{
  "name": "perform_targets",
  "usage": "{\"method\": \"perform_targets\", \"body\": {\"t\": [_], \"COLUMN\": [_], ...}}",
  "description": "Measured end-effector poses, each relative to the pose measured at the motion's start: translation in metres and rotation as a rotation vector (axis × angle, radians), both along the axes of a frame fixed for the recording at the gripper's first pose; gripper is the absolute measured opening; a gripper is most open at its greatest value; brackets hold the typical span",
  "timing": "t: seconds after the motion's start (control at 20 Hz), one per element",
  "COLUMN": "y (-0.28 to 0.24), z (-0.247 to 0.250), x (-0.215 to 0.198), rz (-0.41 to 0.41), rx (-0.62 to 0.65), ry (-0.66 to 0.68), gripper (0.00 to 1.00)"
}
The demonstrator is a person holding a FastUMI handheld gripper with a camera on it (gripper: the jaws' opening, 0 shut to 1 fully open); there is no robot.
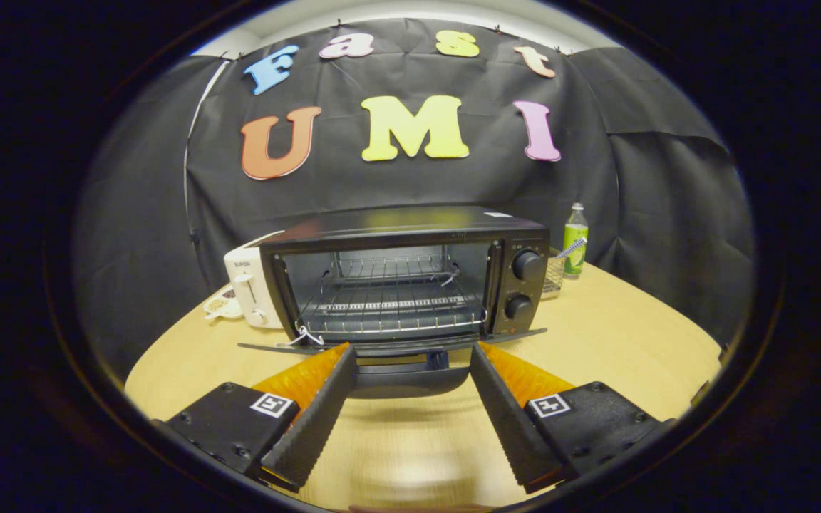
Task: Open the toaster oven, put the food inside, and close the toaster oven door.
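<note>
A black toaster oven [410, 278] stands on the wooden table just ahead of my fingers. Its door [393, 348] is folded down flat, the dark handle [410, 381] hanging at its front edge between my fingertips. Inside, a wire rack [393, 303] sits bare, with no food on it. My gripper [410, 353] is open, one finger on each side of the door handle, touching nothing that I can see. Two knobs [524, 285] are on the oven's right panel.
A white toaster [250, 288] stands left of the oven, a small dish [221, 306] beside it. Behind the oven's right side are a green bottle [575, 242] and a wire basket [554, 274]. Bare table [617, 342] stretches to the right.
</note>
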State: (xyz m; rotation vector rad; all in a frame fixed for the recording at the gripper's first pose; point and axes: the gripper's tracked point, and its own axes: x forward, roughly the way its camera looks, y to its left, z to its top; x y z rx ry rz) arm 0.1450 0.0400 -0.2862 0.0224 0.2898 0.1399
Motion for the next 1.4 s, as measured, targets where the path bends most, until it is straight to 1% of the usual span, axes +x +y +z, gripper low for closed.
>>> {"method": "perform_targets", "body": {"t": [0.15, 0.25, 0.4, 0.5, 0.55, 0.6, 0.7, 0.85, 0.9, 1.05, 1.15, 1.3, 1.4], "y": [-0.003, -0.007, -0.007, -0.010, -0.010, -0.011, -0.011, -0.005, -0.001, 0.017, 0.021, 0.041, 0.049], "z": [-0.018, -0.034, -0.061, -0.075, -0.065, -0.069, -0.070, -0.057, -0.052, -0.037, -0.019, 0.001, 0.005], "x": [-0.007, -0.012, -0.020, -0.021, -0.022, -0.018, -0.024, -0.039, -0.052, -0.081, -0.095, -0.117, -0.130], "rz": [0.031, 0.037, 0.041, 0.043, 0.036, 0.034, 0.039, 0.090, 0.110, 0.216, 0.258, 0.352, 0.409], "rx": [0.026, 0.034, -0.014, -0.023, -0.012, -0.027, -0.034, 0.047, 0.090, 0.207, 0.297, 0.420, 0.414], "ry": [0.028, 0.064, 0.120, 0.166, 0.142, 0.139, 0.155, 0.184, 0.202, 0.302, 0.344, 0.427, 0.495], "gripper": [1.00, 1.00, 1.00, 1.00, 1.00, 1.00, 1.00, 0.99, 0.99, 0.99, 0.99, 0.95, 0.92]}}
